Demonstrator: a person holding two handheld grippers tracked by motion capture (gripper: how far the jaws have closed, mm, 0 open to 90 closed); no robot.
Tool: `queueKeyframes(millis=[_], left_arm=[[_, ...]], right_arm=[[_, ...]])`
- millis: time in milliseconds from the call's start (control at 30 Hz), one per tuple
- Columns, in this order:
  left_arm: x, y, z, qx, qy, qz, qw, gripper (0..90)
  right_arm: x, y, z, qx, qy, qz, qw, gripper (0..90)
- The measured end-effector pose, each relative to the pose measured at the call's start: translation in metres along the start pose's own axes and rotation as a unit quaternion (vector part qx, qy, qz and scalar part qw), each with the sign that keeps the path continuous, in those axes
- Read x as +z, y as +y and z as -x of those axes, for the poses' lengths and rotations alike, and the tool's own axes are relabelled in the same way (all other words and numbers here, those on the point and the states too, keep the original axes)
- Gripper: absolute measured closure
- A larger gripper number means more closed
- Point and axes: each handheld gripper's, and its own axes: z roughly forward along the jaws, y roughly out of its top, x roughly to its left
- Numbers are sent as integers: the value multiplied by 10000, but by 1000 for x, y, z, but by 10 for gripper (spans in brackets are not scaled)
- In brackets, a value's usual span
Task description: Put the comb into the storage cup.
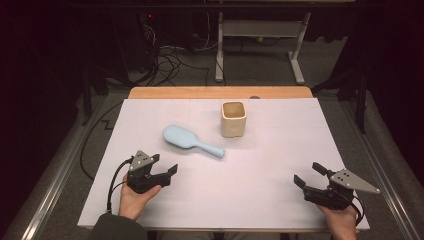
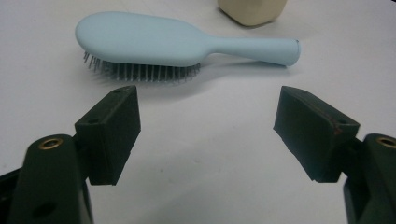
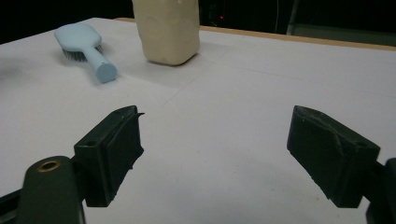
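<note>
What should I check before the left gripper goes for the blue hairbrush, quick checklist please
1. Left gripper open: ok, jaws stand wide apart.
2. Hairbrush free to grasp: ok, it lies bristles down on the white table, nothing on it.
3. Path to the hairbrush: ok, bare table between the jaws and it.
4. Handle clear of the beige cup: ok, they lie close but apart.
5. Right gripper out of the way: ok, open, near the table's right front corner.
6. Cup empty: cannot tell, its inside is too dark.

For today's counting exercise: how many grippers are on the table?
2. The left gripper rests near the front left, facing the blue hairbrush; the right gripper rests near the front right.
</note>
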Motion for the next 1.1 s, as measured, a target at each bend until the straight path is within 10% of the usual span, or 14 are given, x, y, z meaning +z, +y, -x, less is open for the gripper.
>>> queueKeyframes(millis=[1100], left_arm=[[46,38,26,292,-367,0,9989,257]], right_arm=[[2,0,0,-16,70,-19,10000,187]])
